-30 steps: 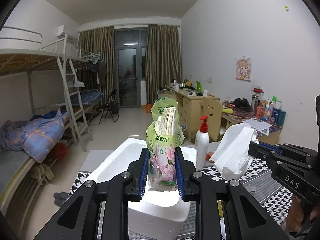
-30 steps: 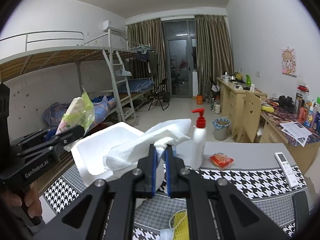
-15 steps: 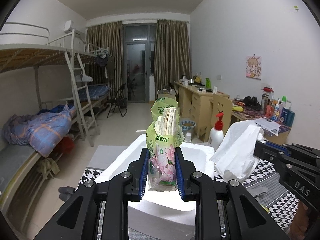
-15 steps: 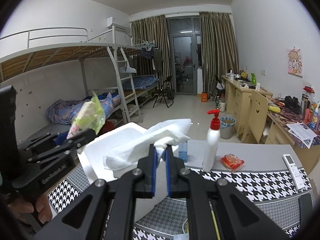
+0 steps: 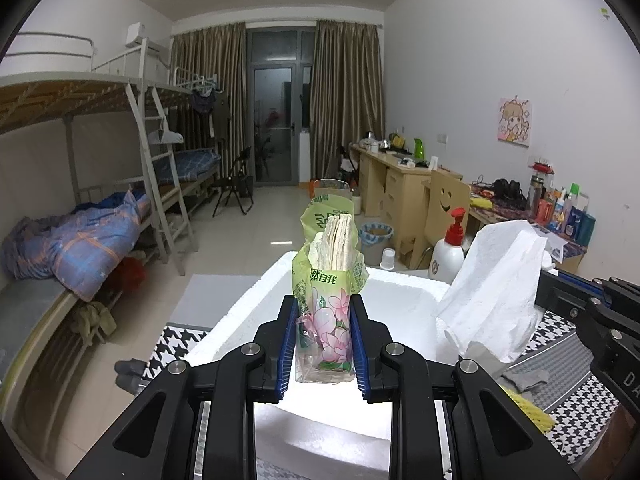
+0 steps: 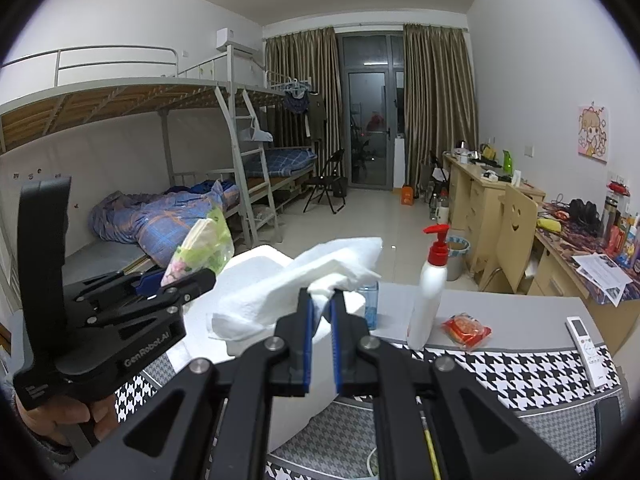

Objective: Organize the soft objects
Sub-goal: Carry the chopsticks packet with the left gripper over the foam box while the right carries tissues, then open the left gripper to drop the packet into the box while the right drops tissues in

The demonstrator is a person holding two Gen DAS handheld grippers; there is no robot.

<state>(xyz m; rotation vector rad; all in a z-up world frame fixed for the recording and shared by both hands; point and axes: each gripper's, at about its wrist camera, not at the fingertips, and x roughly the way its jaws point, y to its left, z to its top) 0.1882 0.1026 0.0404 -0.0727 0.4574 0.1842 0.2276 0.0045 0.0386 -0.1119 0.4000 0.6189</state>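
My left gripper (image 5: 324,342) is shut on an open green flowered tissue pack (image 5: 328,280), held upright above a white foam box (image 5: 400,300); the pack also shows in the right wrist view (image 6: 202,246). My right gripper (image 6: 320,310) is shut on a crumpled white paper towel (image 6: 296,284), held over the box's (image 6: 256,268) right side. The towel hangs at the right of the left wrist view (image 5: 496,296).
The box stands on a table with a houndstooth cloth (image 6: 516,376). On it are a white pump bottle with red top (image 6: 430,292), a red packet (image 6: 466,330), a white remote (image 6: 586,350), a grey cloth (image 5: 524,378) and a yellow item (image 5: 528,408). Bunk beds stand left, desks right.
Both grippers have shifted left with their loads; the pump bottle now sits further right in both views. Both grips are unchanged.
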